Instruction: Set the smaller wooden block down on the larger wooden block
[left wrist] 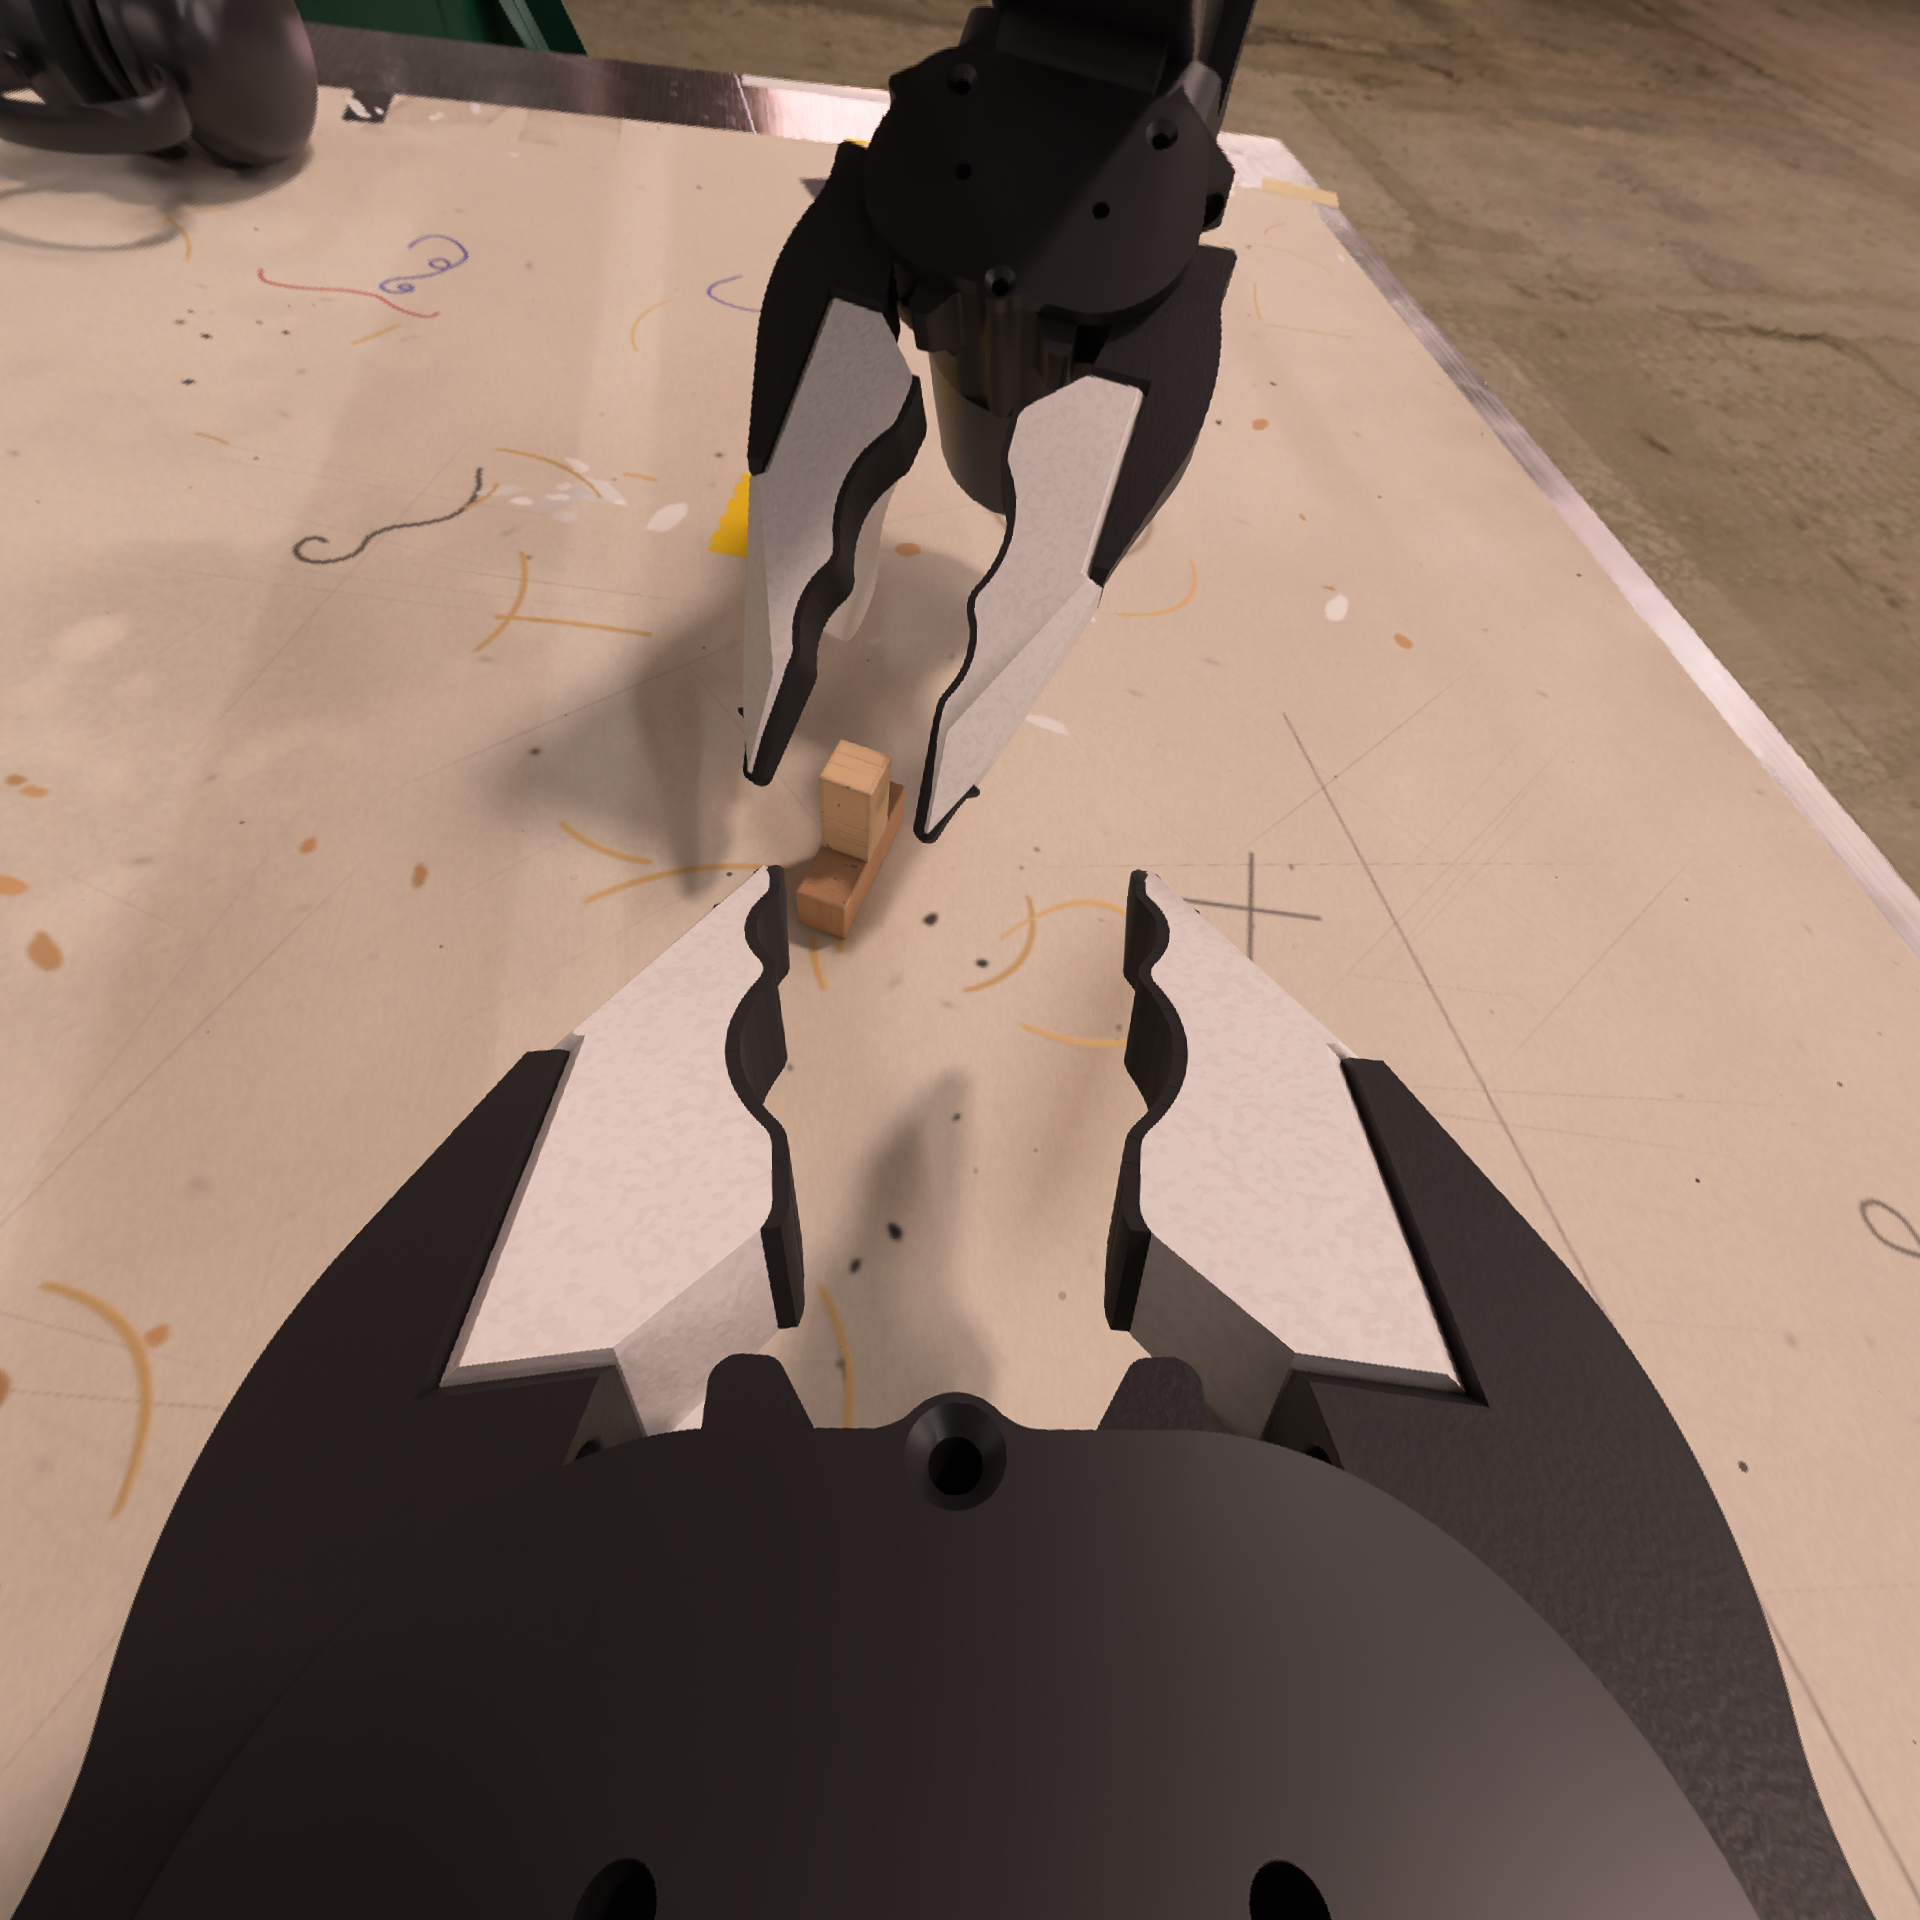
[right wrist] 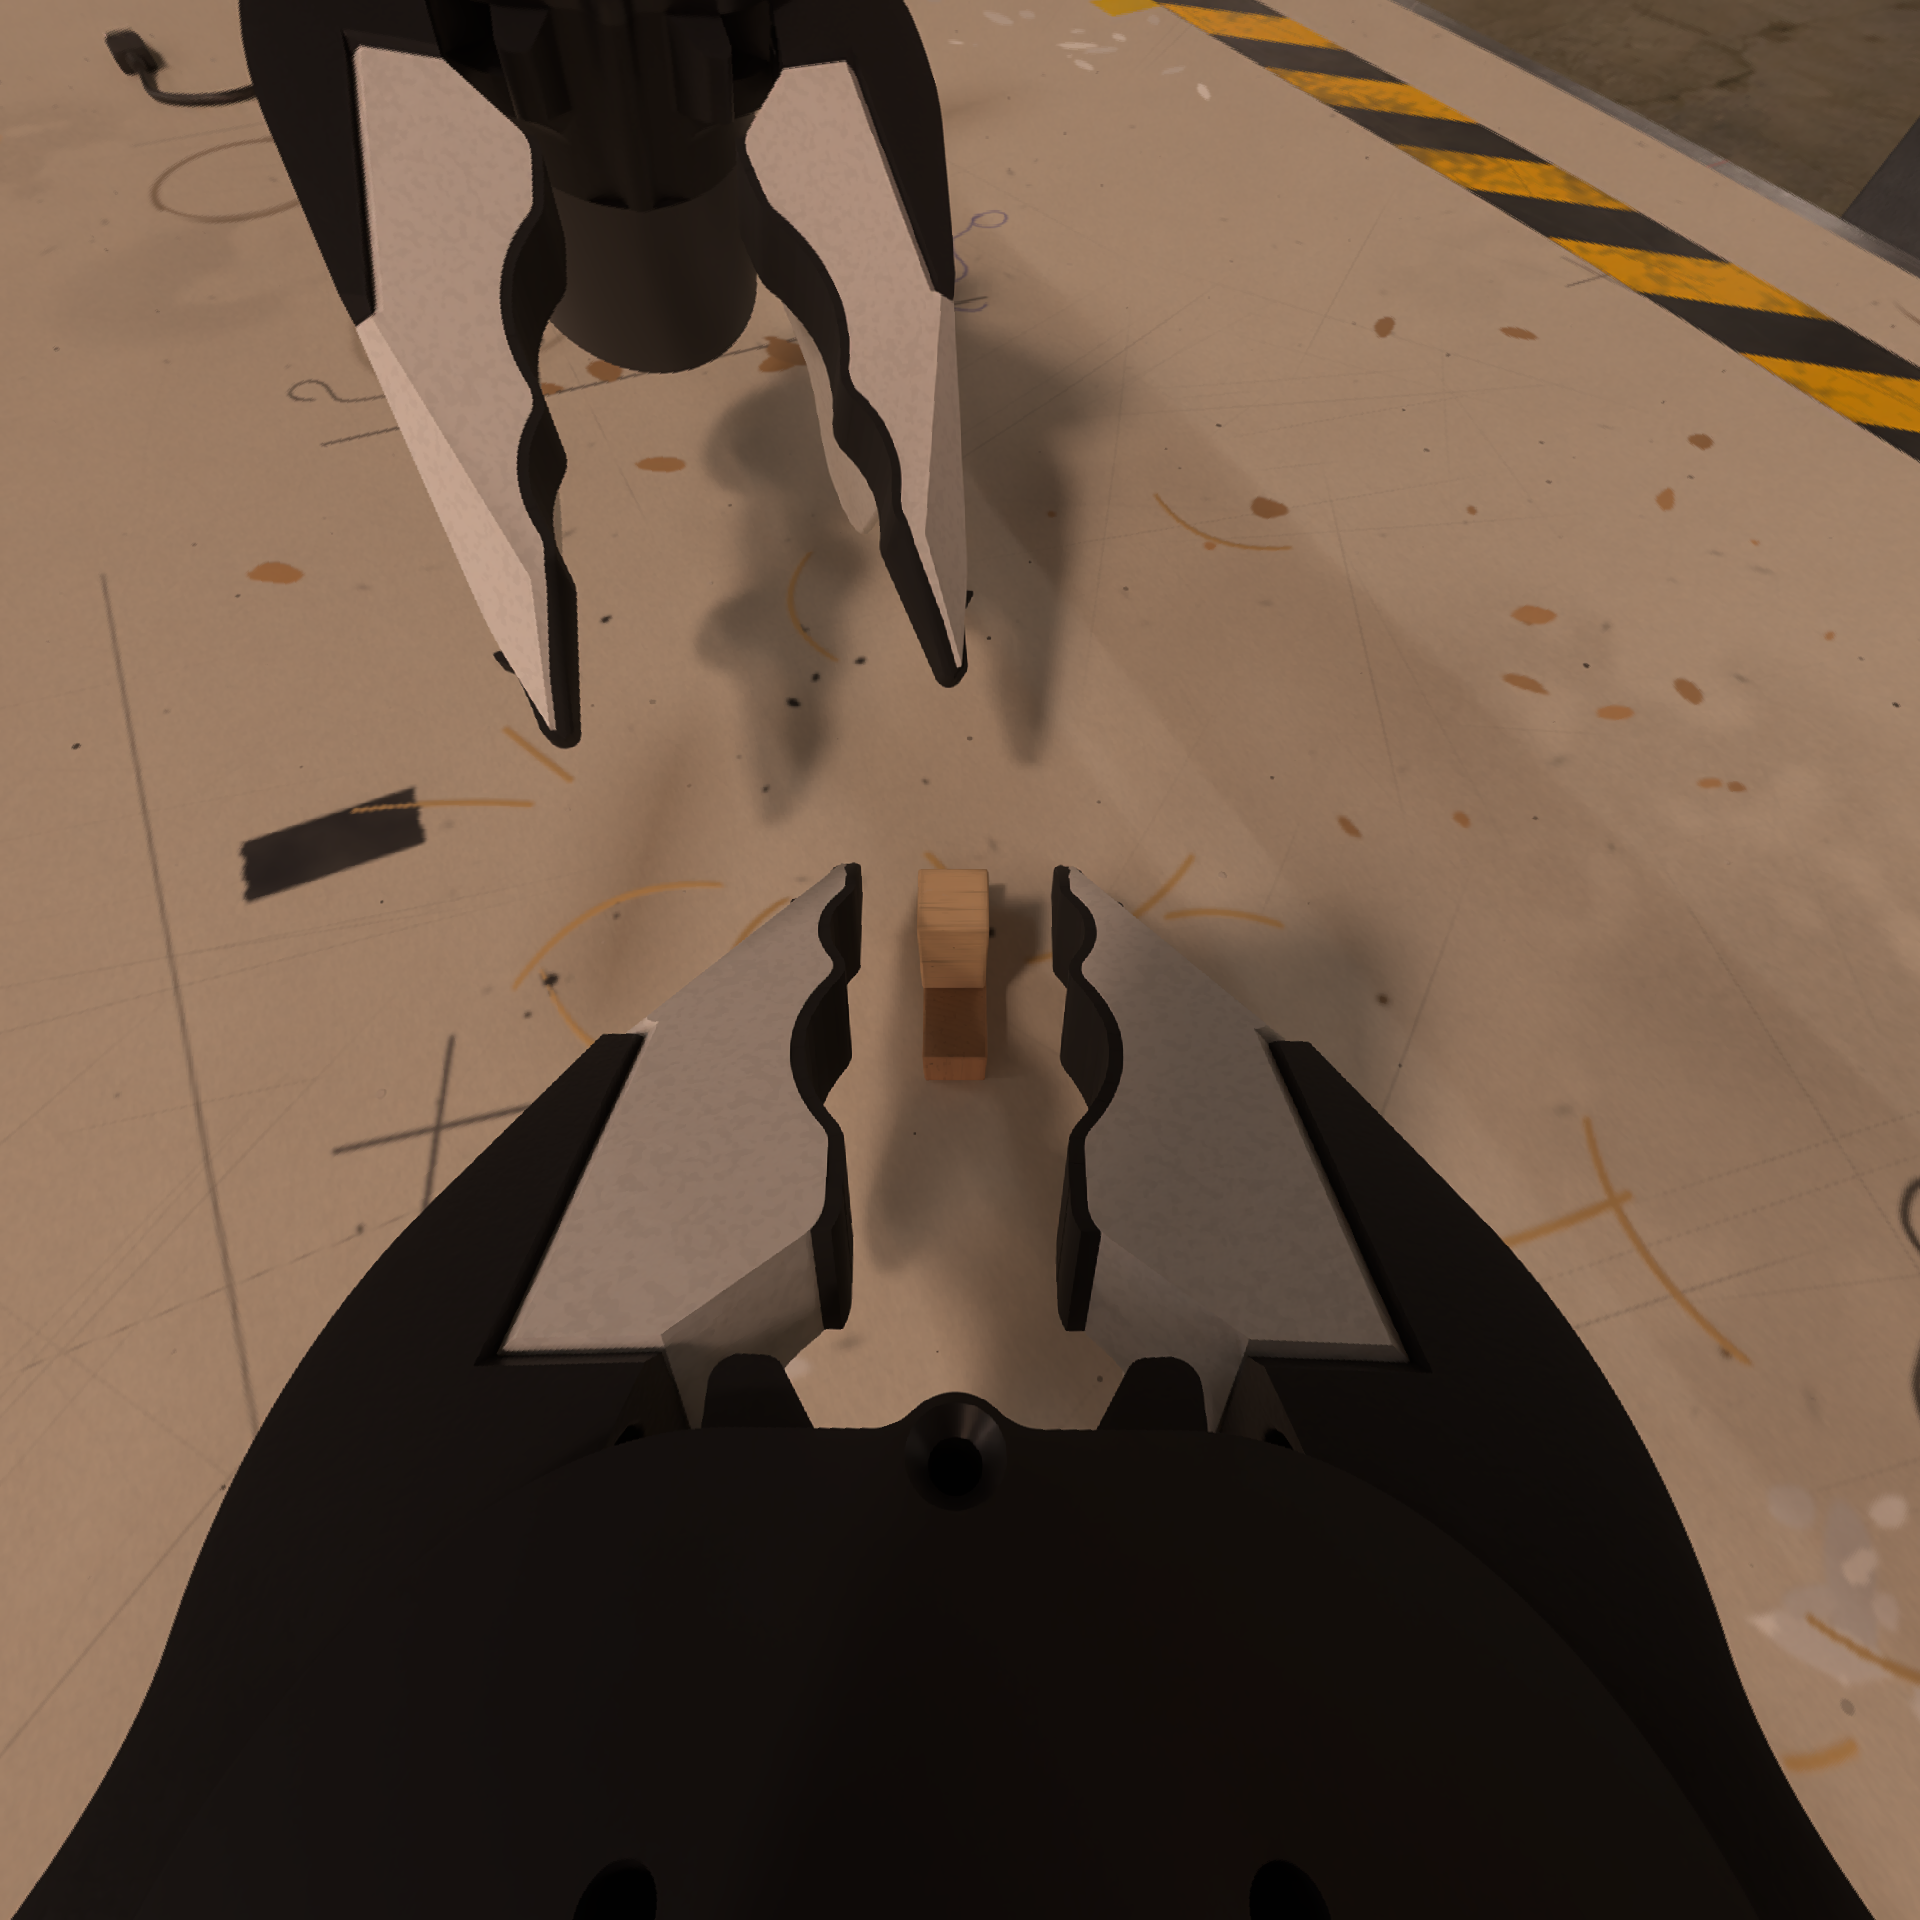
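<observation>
The smaller, pale wooden block (left wrist: pixel 854 808) stands upright on the larger, darker wooden block (left wrist: pixel 831 906), which lies flat on the tan table top (left wrist: pixel 312 1039). My right gripper (left wrist: pixel 844 802) hangs over them with its jaws open, one fingertip on each side of the small block and a gap on both sides. In the right wrist view the small block (right wrist: pixel 951 923) and the large block (right wrist: pixel 954 1034) sit between the right gripper's (right wrist: pixel 956 873) tips. My left gripper (left wrist: pixel 956 878) is open and empty, just short of the blocks. It also shows in the right wrist view (right wrist: pixel 756 704).
A yellow-and-black striped band (right wrist: pixel 1558 197) runs along the table's far right edge. A black tape strip (right wrist: pixel 332 842) lies left of the blocks. A metal table edge (left wrist: pixel 1558 499) runs on the right, and a dark object (left wrist: pixel 156 94) sits at the far left corner.
</observation>
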Controlling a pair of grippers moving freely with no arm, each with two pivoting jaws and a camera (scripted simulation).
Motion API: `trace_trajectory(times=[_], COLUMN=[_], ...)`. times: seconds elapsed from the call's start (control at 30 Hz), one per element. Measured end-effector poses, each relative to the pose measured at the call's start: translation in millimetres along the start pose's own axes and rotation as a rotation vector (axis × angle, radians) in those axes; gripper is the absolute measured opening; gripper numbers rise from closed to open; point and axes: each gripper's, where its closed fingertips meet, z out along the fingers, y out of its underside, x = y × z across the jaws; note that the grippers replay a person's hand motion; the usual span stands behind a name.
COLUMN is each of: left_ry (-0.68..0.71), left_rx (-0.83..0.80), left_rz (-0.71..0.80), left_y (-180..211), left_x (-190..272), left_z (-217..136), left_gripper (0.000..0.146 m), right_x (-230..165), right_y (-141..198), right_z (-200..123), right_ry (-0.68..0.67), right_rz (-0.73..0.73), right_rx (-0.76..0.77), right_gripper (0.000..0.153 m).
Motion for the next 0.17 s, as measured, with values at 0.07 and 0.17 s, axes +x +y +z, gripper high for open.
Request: trace_trajectory(times=[0.07, 0.17], left_ry=[-0.003, -0.011], left_rx=[-0.008, 0.003], left_rz=[-0.001, 0.002], left_y=[0.9, -0.2], left_x=[-0.2, -0.7], left_z=[0.7, -0.2], left_gripper=[0.065, 0.065], right_x=[0.2, 0.4], right_y=[-0.3, -0.9], right_z=[-0.2, -0.6], right_ry=[-0.002, -0.003], right_rz=[0.006, 0.007], right_rx=[0.003, 0.01], right_gripper=[0.036, 0.036])
